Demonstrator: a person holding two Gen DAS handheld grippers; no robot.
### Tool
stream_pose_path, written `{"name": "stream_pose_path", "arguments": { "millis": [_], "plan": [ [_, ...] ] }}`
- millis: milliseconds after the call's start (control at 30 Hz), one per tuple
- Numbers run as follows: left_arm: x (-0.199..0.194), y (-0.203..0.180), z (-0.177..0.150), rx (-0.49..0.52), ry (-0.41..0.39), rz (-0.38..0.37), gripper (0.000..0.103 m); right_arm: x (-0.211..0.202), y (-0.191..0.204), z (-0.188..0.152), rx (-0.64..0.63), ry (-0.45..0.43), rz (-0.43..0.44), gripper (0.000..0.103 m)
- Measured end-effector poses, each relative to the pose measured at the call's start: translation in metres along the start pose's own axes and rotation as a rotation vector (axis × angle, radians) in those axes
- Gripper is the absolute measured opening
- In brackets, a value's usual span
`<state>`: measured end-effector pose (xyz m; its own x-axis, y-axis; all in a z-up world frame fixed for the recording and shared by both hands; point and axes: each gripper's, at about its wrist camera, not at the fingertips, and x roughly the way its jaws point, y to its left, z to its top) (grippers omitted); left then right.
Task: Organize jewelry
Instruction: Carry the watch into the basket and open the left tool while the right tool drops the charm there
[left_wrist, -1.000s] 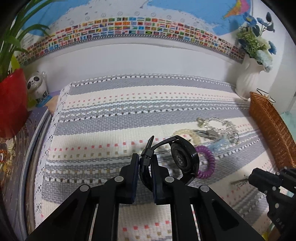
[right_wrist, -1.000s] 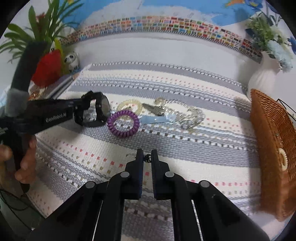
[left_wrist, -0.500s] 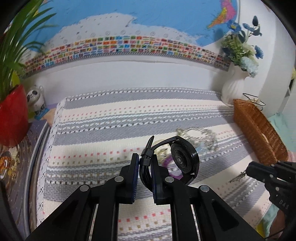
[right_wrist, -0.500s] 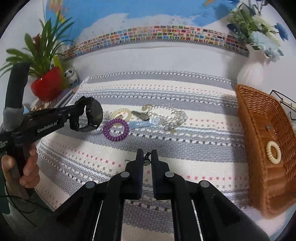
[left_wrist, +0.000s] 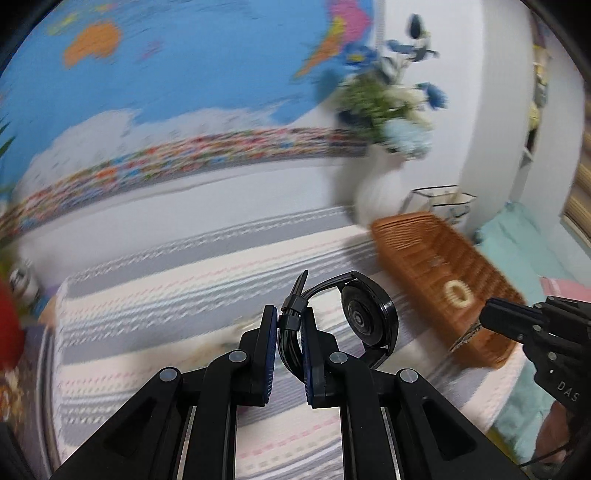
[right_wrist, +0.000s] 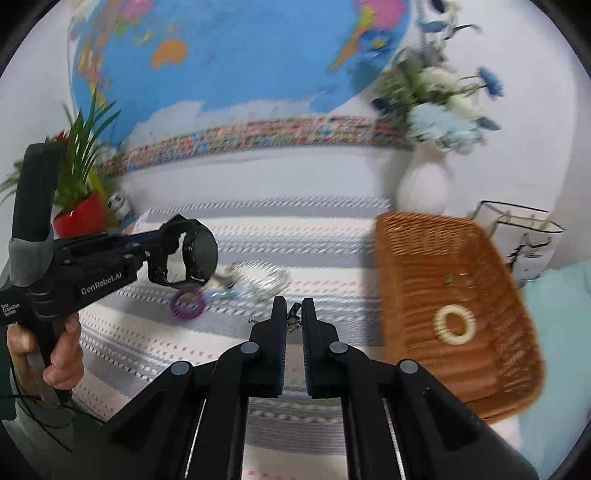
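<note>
The black watch (left_wrist: 364, 317) is hanging in the air above the striped cloth (left_wrist: 184, 280), off the wicker basket's (left_wrist: 436, 273) near-left corner, with its strap pinched between the clenched jaws of the left gripper (left_wrist: 289, 325). The right gripper (right_wrist: 293, 319) is clamping a small metal trinket (right_wrist: 294, 314), too blurred to name, just left of the basket, which is holding a cream ring (right_wrist: 455, 325), while a purple coil hair tie (right_wrist: 187, 303) and a blurred beaded heap (right_wrist: 258, 280) are lying on the cloth farther left of the basket
</note>
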<state>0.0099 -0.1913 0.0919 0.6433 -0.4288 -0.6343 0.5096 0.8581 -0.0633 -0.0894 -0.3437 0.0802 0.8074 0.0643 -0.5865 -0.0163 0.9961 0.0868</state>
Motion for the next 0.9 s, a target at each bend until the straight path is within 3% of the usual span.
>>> {"name": "stream_pose_path", "arguments": {
  "millis": [267,467,767,900],
  "plan": [
    [0.030,-0.092,0.047,0.101,0.020,-0.138,0.012,-0.035,-0.081,0.007,0.097,-0.055,-0.116,0.008],
    [0.074,-0.150,0.054,0.165,0.071,-0.192,0.012,-0.025,-0.139,-0.011,0.190,0.014,-0.169,0.008],
    [0.135,-0.180,0.040,0.187,0.199,-0.189,0.012,-0.004,-0.172,-0.036,0.248,0.097,-0.146,0.008],
    [0.141,-0.181,0.037,0.189,0.219,-0.230,0.021,-0.001,-0.176,-0.036,0.253,0.099,-0.130,0.009]
  ]
}}
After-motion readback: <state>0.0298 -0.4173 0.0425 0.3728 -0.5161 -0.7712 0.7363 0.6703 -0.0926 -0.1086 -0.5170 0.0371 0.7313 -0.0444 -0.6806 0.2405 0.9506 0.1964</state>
